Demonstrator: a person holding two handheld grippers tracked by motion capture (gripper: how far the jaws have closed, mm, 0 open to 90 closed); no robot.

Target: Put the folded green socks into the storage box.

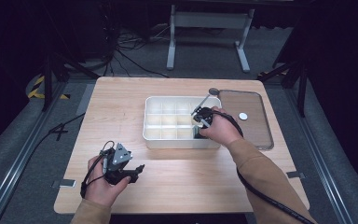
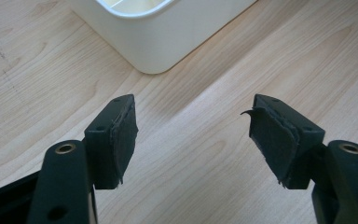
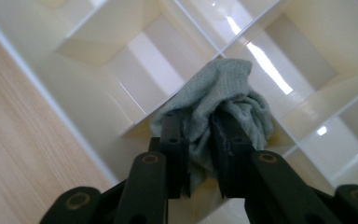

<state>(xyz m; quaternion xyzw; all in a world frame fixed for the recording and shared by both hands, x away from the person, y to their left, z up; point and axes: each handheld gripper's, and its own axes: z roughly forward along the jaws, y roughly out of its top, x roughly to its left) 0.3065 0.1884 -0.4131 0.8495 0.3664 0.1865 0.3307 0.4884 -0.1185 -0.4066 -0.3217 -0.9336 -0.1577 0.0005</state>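
Under and around the right gripper (image 3: 199, 135) sits the white divided organizer box (image 1: 168, 140) on the wooden table (image 1: 121, 98), with the clear lid (image 1: 256, 130) off to the gripper's far side, a small white disc (image 1: 243, 116) lying on it. The gripper's jaws are clamped on a bunched grey cloth (image 3: 223, 93), pushed down onto the box's dividers. The left gripper (image 2: 193, 135) hangs over bare table near the box's corner, jaws spread wide, nothing between them.
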